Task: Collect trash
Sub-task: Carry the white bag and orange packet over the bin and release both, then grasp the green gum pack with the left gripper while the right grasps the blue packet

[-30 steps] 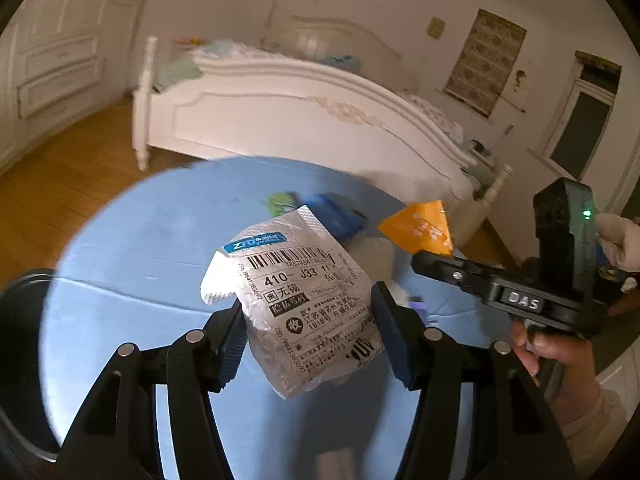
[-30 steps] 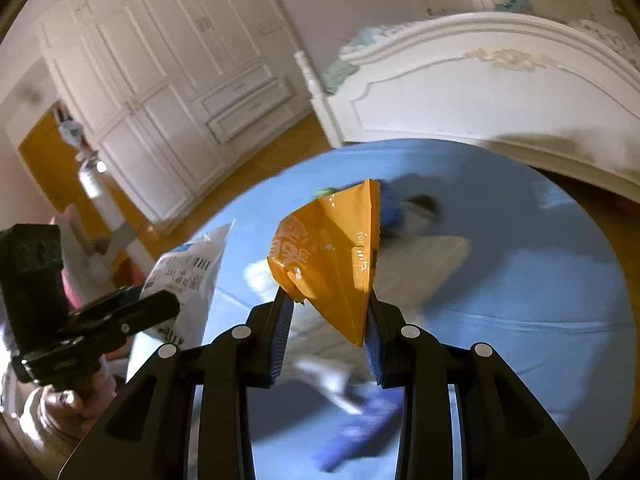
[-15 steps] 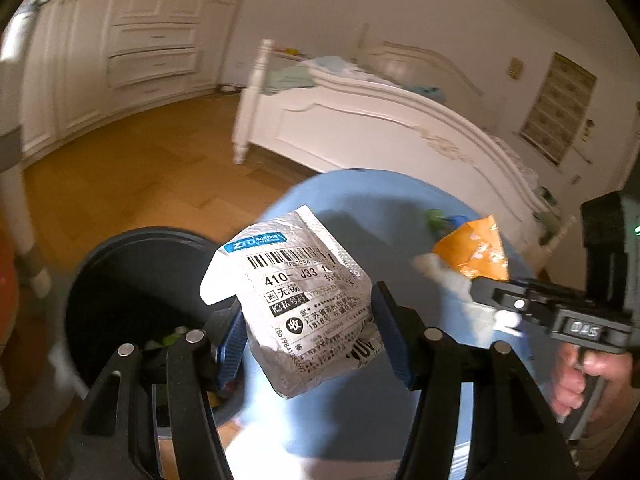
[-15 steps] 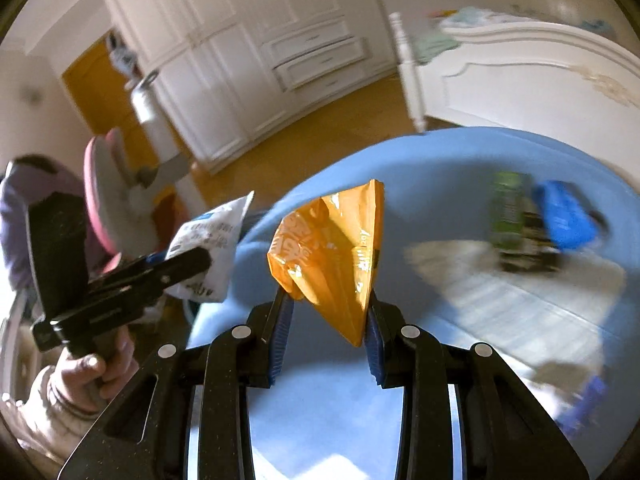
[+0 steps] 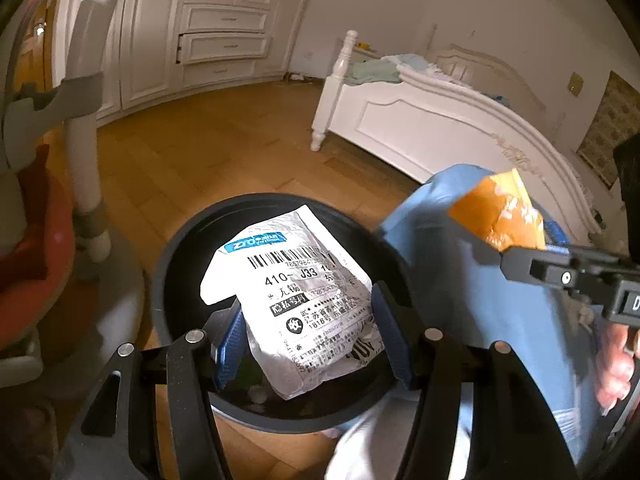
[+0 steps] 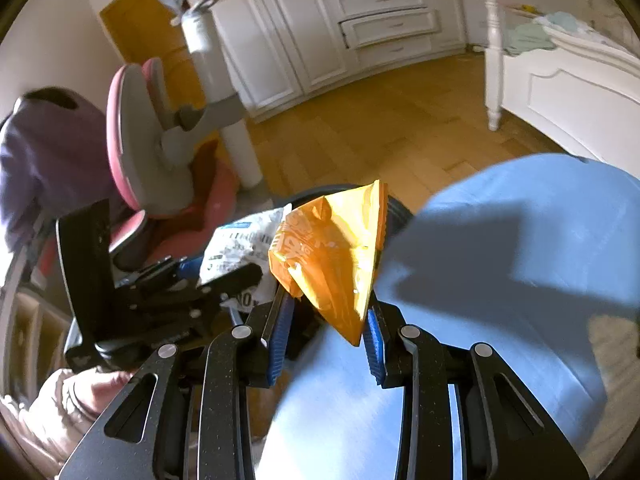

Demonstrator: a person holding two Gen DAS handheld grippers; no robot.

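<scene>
Trash in two pieces: a white courier bag clamped in the left claw, hanging directly over the open black bin on the wooden floor. To the right, an orange wrapper is pinched in the right claw, above the near edge of the blue tabletop, beside the bin. Released there, the light wrapper would likely miss the bin, landing on tabletop or floor.

Left tool clamped, right tool clamped, side by side
</scene>
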